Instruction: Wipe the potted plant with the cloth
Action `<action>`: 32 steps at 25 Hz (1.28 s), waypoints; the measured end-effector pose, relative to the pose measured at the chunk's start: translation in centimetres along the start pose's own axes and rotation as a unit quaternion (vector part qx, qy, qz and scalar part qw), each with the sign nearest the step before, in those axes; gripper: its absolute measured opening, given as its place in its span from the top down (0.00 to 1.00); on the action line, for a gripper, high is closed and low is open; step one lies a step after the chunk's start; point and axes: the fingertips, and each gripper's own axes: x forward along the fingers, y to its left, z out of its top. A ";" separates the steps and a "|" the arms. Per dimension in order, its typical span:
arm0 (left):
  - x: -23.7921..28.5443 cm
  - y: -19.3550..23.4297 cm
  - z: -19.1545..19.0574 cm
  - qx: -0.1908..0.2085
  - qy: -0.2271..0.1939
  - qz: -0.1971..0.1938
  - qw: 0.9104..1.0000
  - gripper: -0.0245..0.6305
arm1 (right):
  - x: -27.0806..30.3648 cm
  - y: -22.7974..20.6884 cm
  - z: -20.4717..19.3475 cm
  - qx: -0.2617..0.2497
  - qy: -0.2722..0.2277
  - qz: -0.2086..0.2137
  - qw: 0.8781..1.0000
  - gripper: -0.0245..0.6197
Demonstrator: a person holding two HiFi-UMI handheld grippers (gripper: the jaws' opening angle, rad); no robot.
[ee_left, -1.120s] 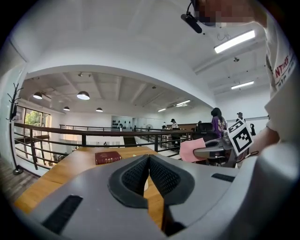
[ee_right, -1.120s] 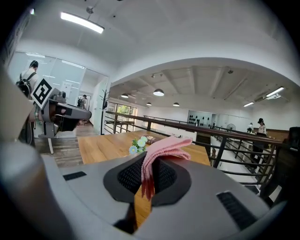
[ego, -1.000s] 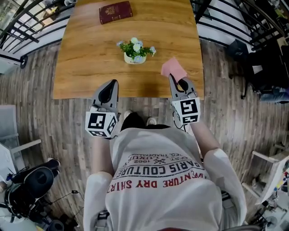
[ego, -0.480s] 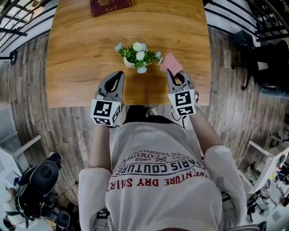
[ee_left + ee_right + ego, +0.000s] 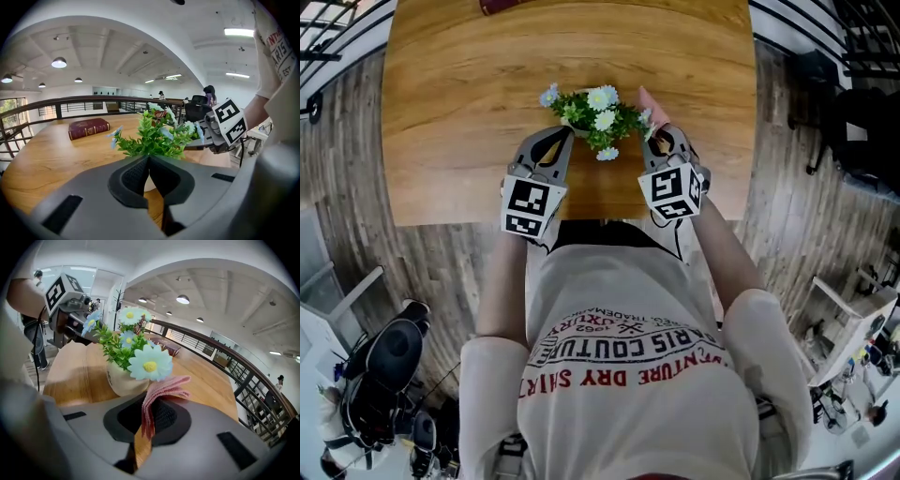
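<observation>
The right gripper [image 5: 664, 141] clamps the pink cloth [image 5: 161, 392] just right of the potted plant [image 5: 598, 117]; the left gripper [image 5: 555, 142], closed and empty, sits just left.

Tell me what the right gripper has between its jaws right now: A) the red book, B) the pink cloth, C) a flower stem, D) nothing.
B: the right gripper is shut on the folded pink cloth, which sticks up from between its jaws close beside the potted plant.
</observation>
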 end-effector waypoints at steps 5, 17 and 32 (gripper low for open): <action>0.6 0.6 -0.7 -0.044 0.003 -0.009 0.999 0.94 | 1.6 1.3 0.1 -0.042 0.005 0.028 0.999 0.90; 0.9 0.4 -1.1 -0.072 0.018 -0.020 0.997 0.94 | 2.3 3.6 0.4 -0.147 -0.004 0.078 0.986 0.90; 0.7 0.1 -0.7 -0.070 0.021 -0.048 0.996 0.94 | 1.4 6.8 -0.4 -0.080 0.028 0.113 0.990 0.90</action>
